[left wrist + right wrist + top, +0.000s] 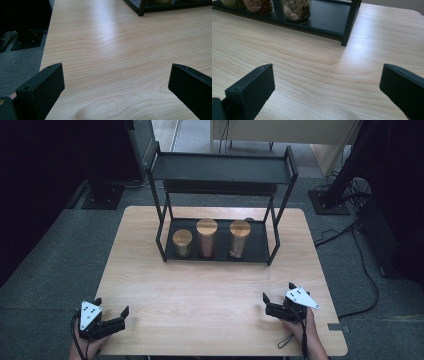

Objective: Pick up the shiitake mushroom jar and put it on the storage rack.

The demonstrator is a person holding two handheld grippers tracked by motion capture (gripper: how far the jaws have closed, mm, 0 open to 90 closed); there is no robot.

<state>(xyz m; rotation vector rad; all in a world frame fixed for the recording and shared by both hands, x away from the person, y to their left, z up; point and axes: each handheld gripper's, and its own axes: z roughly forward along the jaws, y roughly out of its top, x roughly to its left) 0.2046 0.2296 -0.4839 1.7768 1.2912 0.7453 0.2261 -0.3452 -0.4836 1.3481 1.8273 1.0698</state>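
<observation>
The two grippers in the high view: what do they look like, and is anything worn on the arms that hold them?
Both are black two-jaw tools. The left gripper and the right gripper each carry a grey three-cornered plate with small dark dots on top. A thin black cable trails from the right gripper along the forearm. In the gripper views the jaws are flat black blocks with small holes. The forearms look bare; no sleeve is visible.

We note a light wooden table with rounded corners on grey carpet. A black stand base sits on the floor beyond the table's far left corner, and a second base sits beyond the far right corner. Black cables trail over the carpet to the right. A pale cabinet stands at the back.
</observation>
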